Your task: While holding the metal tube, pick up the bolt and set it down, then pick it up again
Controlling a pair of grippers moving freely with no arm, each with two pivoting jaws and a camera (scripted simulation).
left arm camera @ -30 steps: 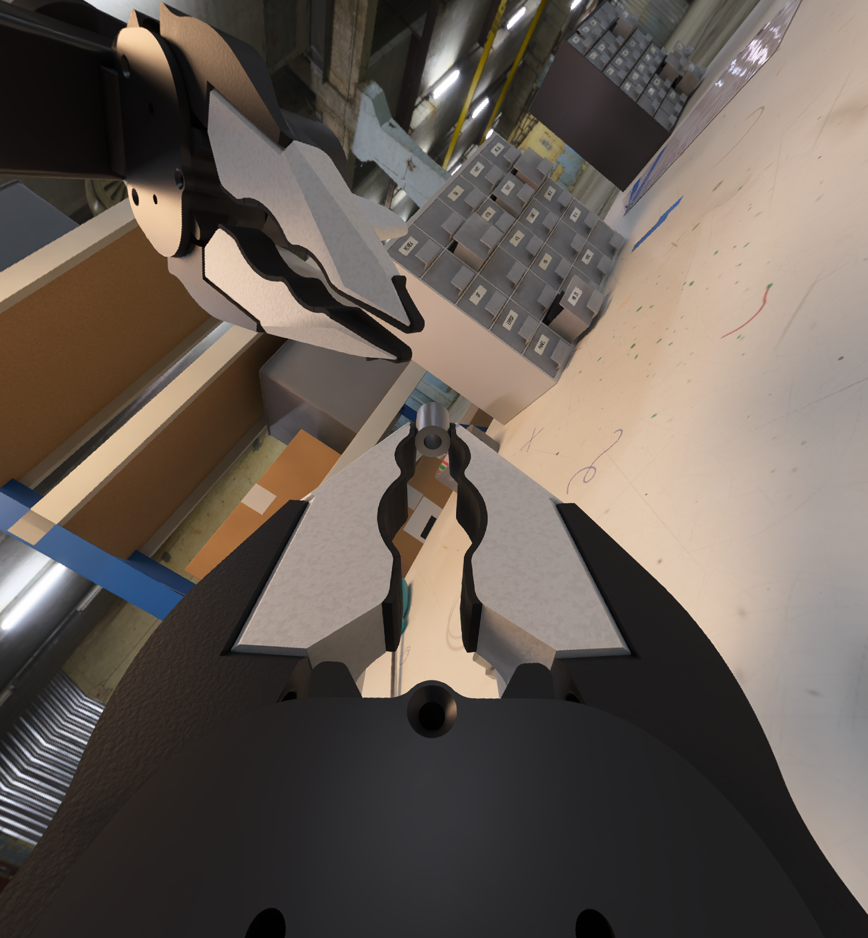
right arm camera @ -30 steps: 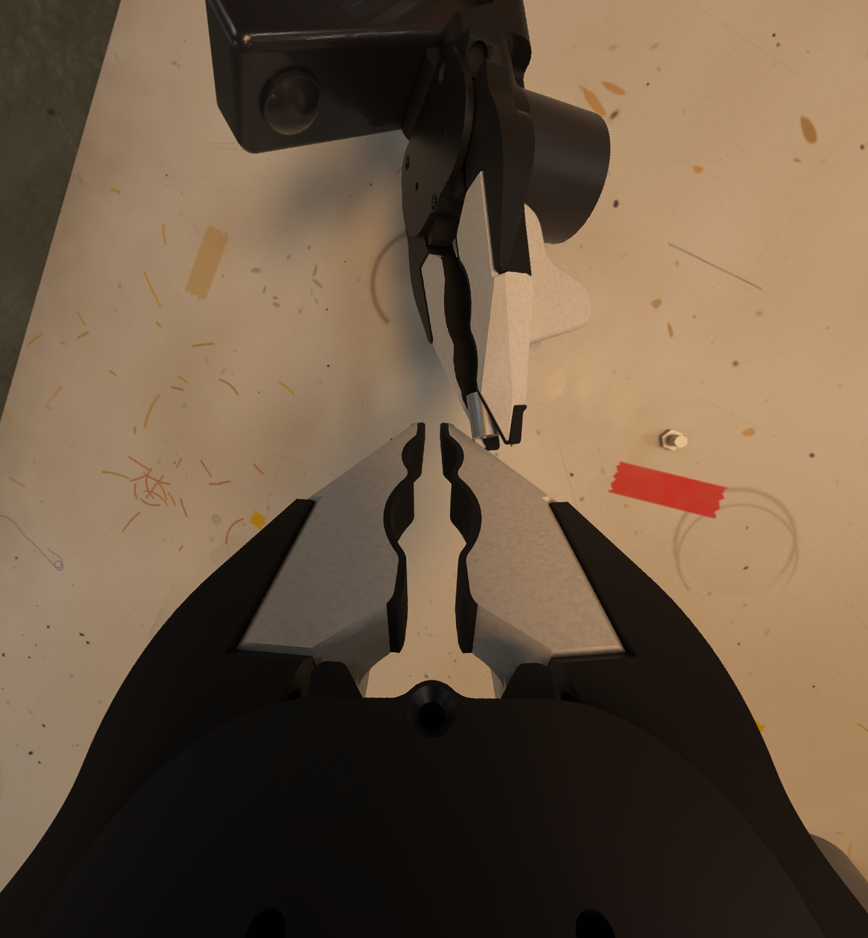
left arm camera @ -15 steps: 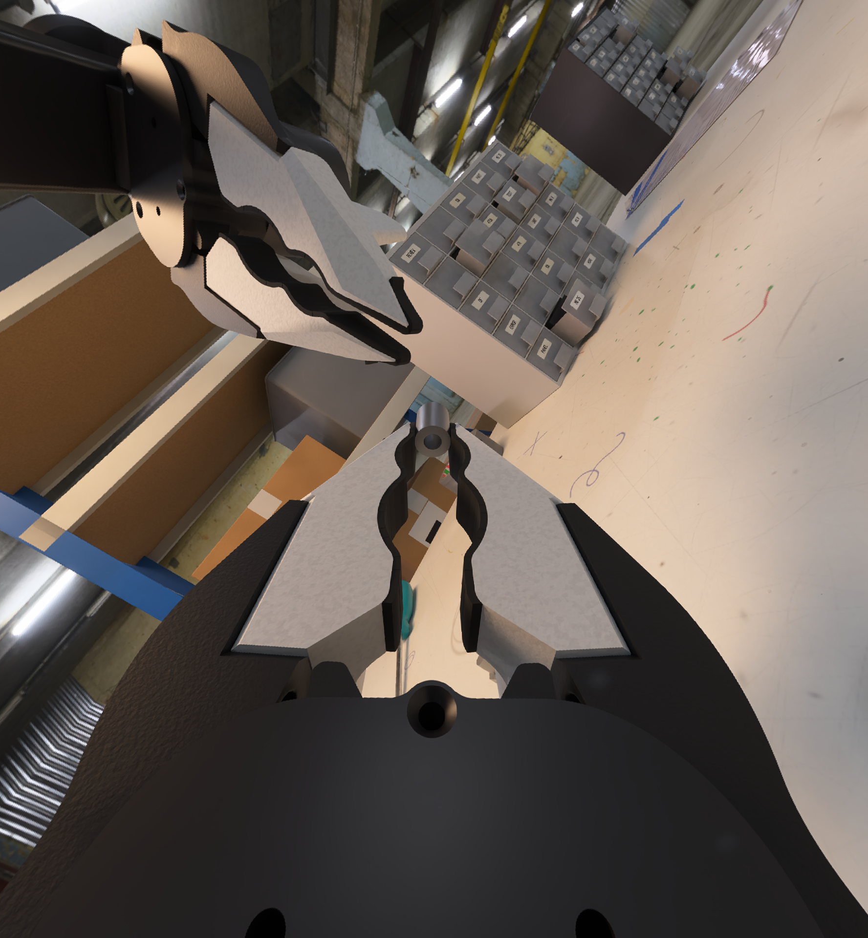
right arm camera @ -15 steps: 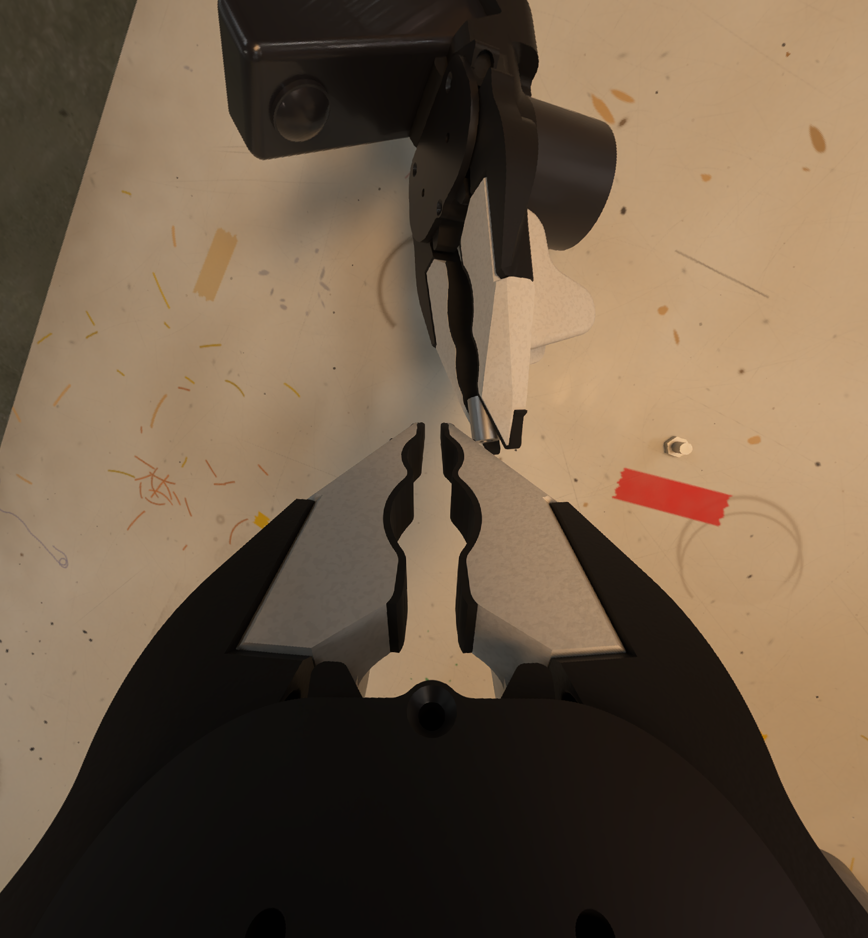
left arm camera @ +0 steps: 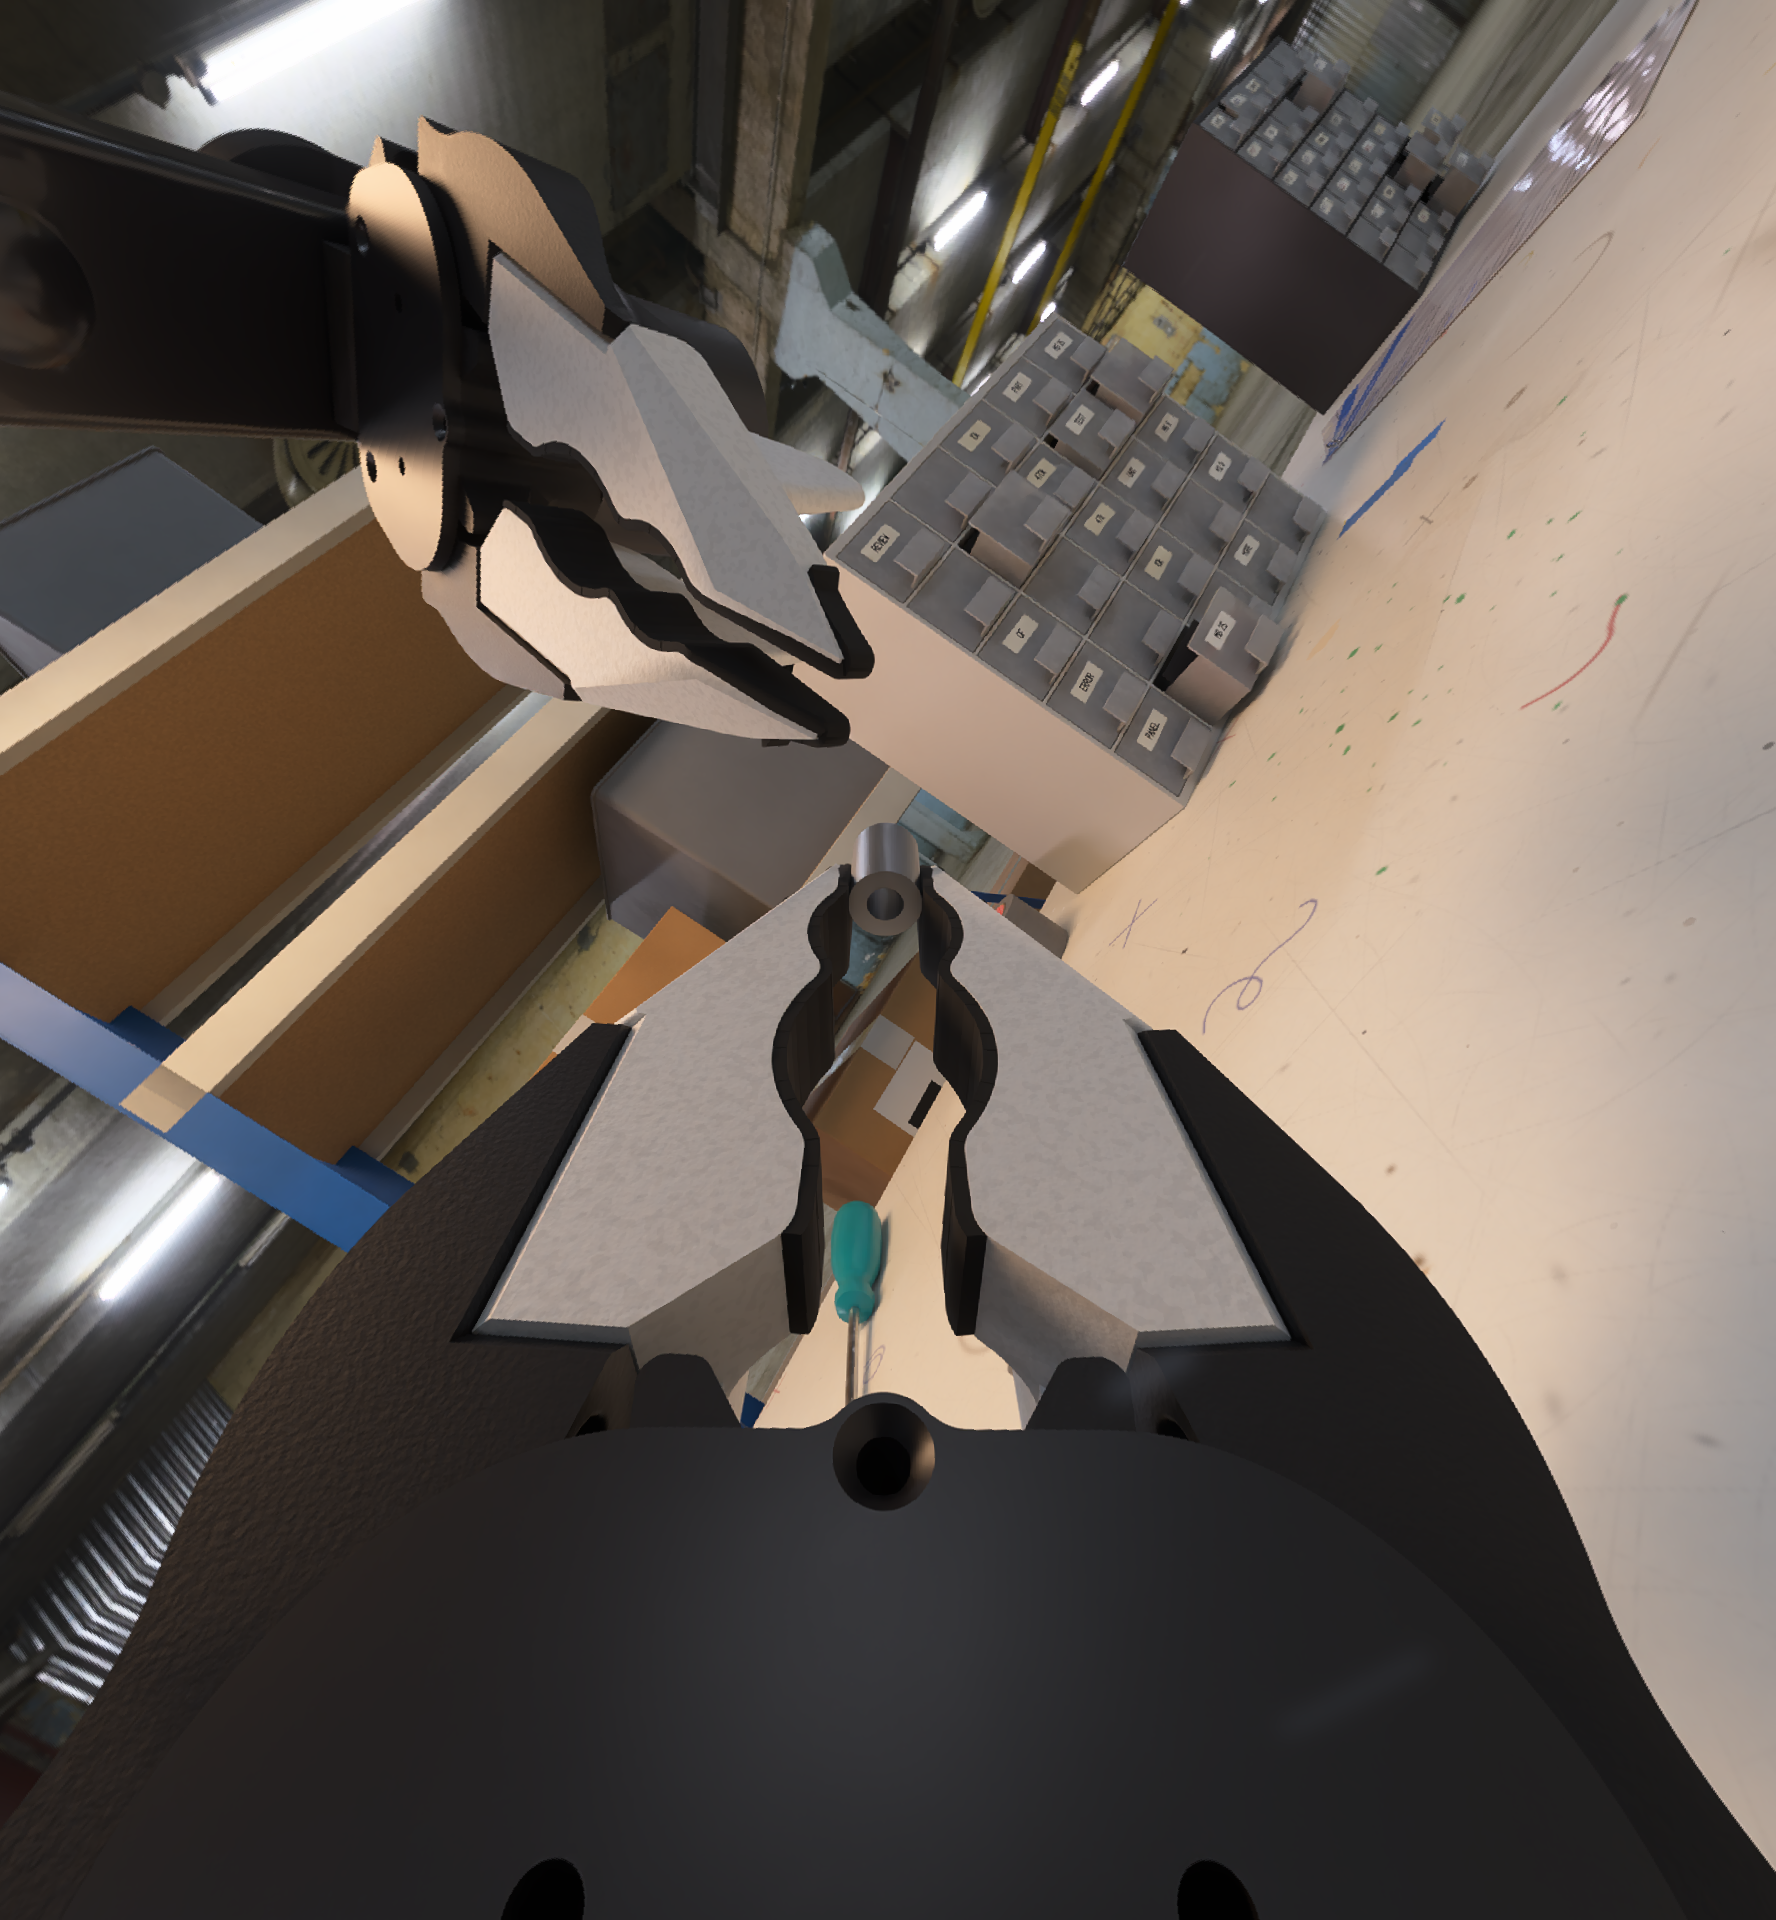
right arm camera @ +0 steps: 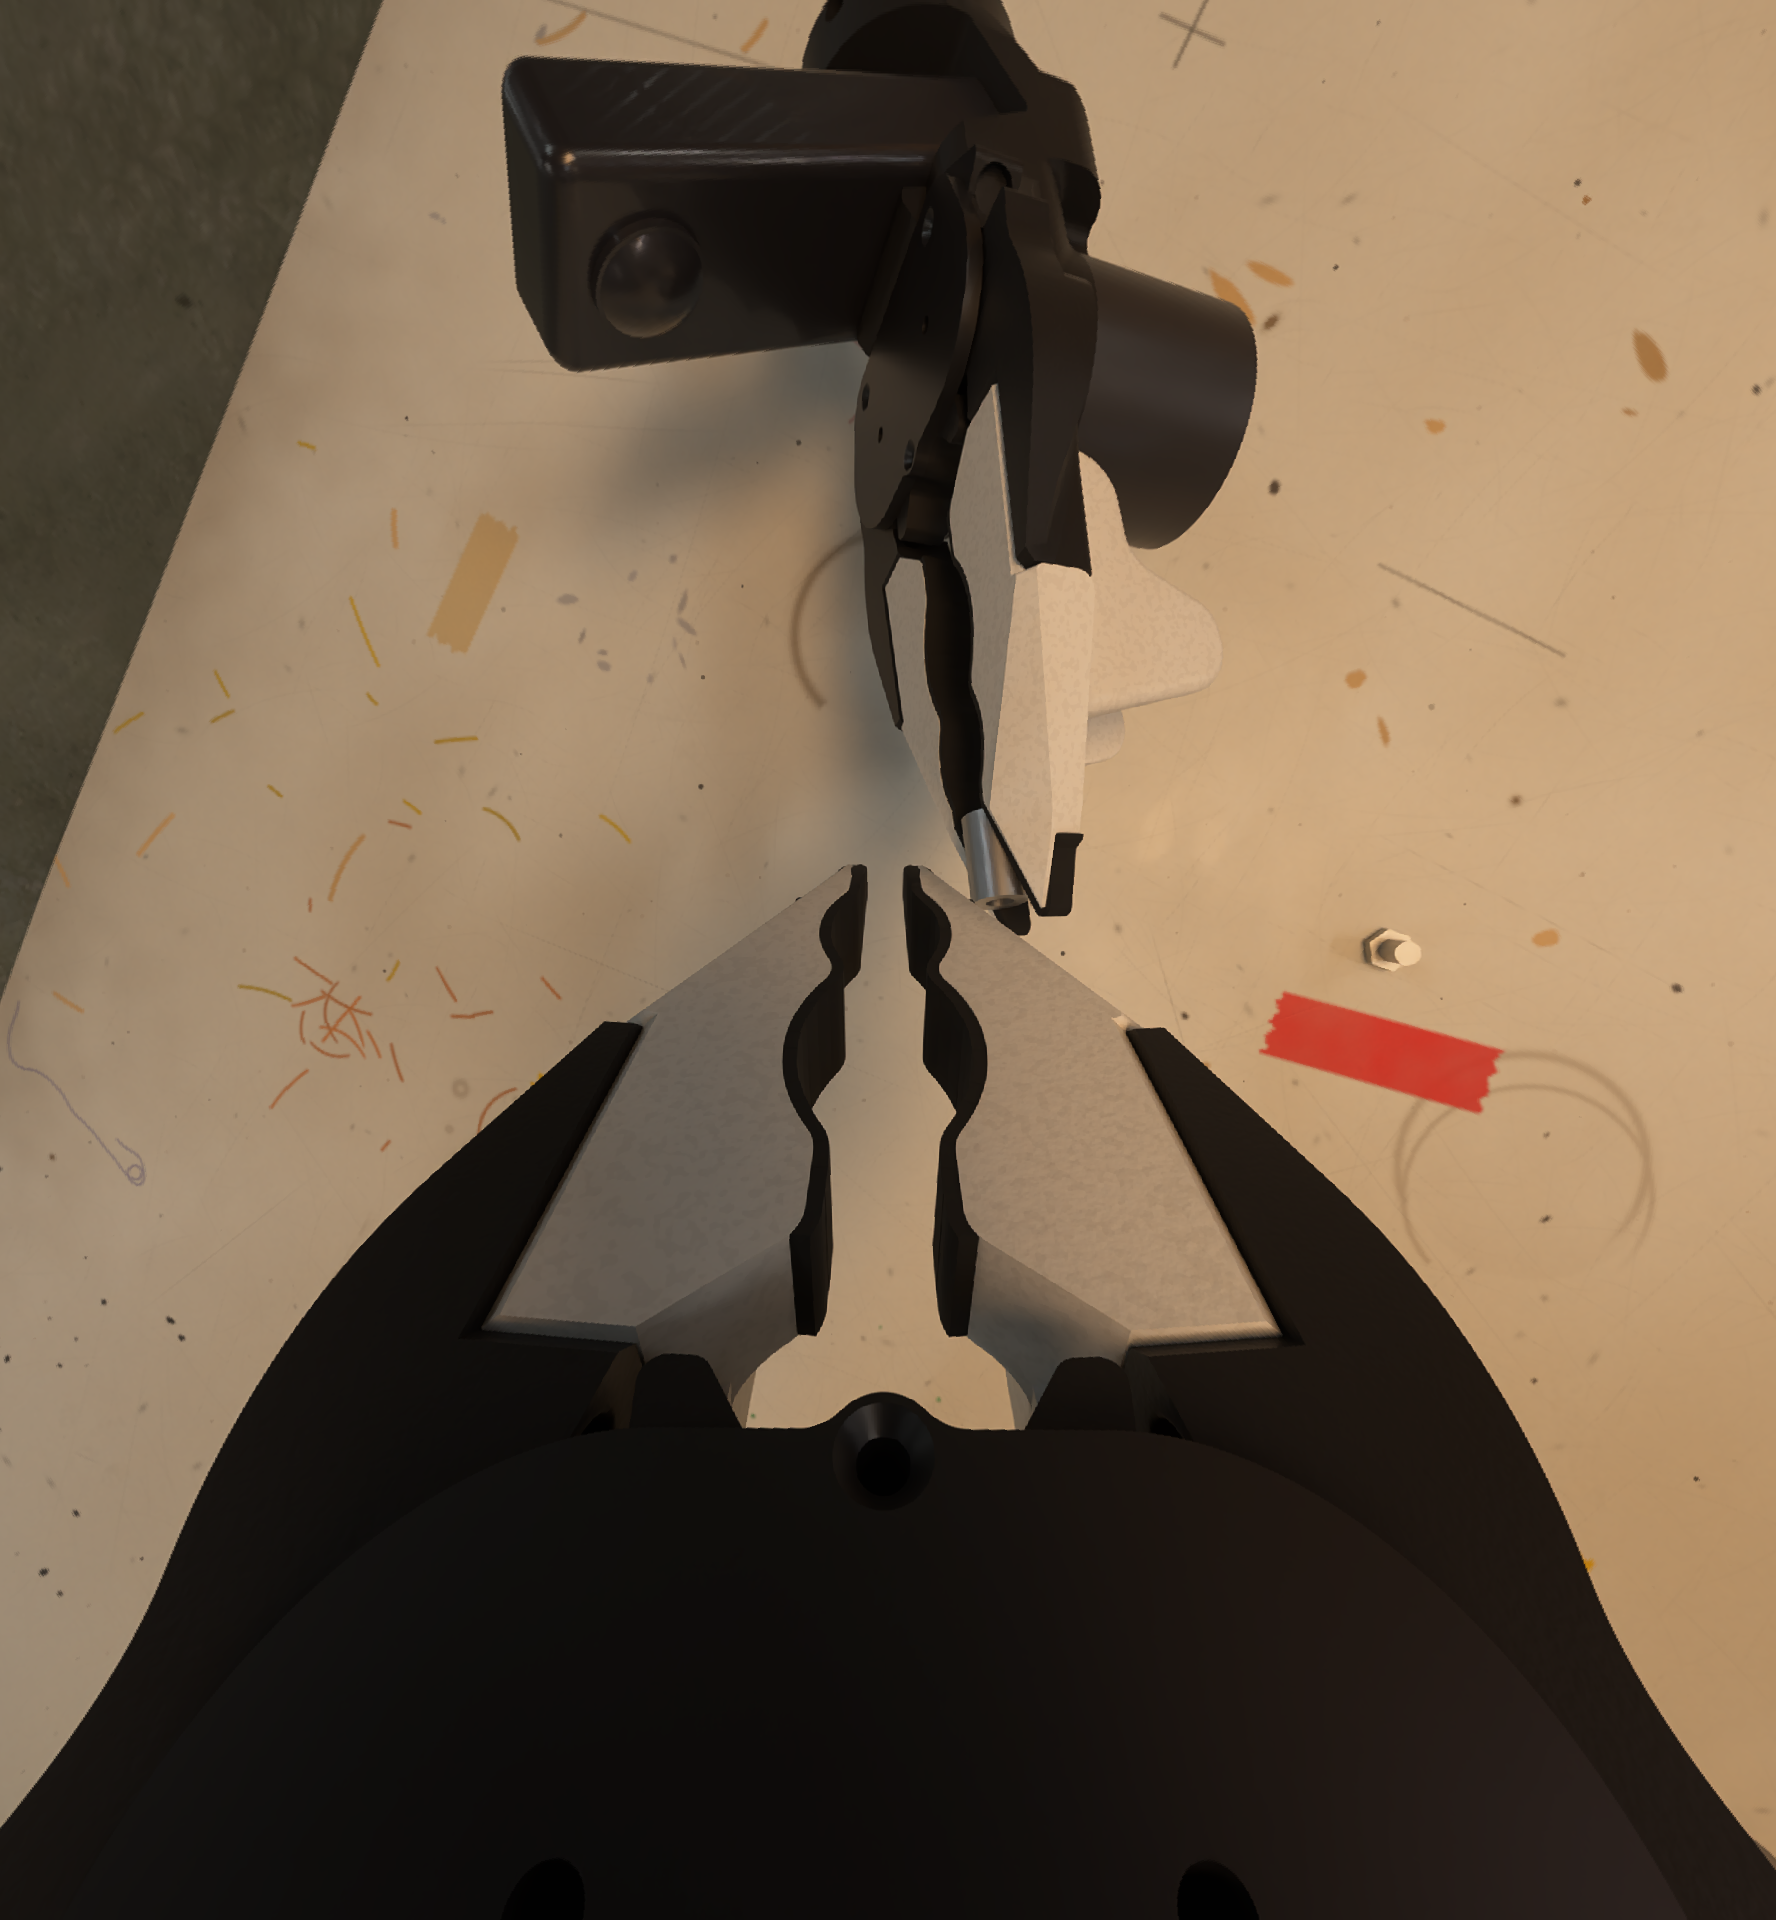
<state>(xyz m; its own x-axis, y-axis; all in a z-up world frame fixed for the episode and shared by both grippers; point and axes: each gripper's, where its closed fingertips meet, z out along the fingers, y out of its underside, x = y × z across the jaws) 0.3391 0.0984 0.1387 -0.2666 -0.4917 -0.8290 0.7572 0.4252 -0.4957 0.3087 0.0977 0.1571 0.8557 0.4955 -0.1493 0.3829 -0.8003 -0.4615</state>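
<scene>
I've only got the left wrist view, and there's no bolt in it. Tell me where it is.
Observer: The bolt lies on the table, just above a strip of red tape in the right wrist view.
Operator: Say whether the right gripper has hold of it.
Observer: No. The right gripper is empty, its jaws a narrow gap apart, and the bolt sits off to the right of its tips, untouched.
Operator: Report how the tube looks from that side.
Observer: The metal tube is pinched at the very tips of the left gripper, with its free end slanting down toward the table.
</scene>
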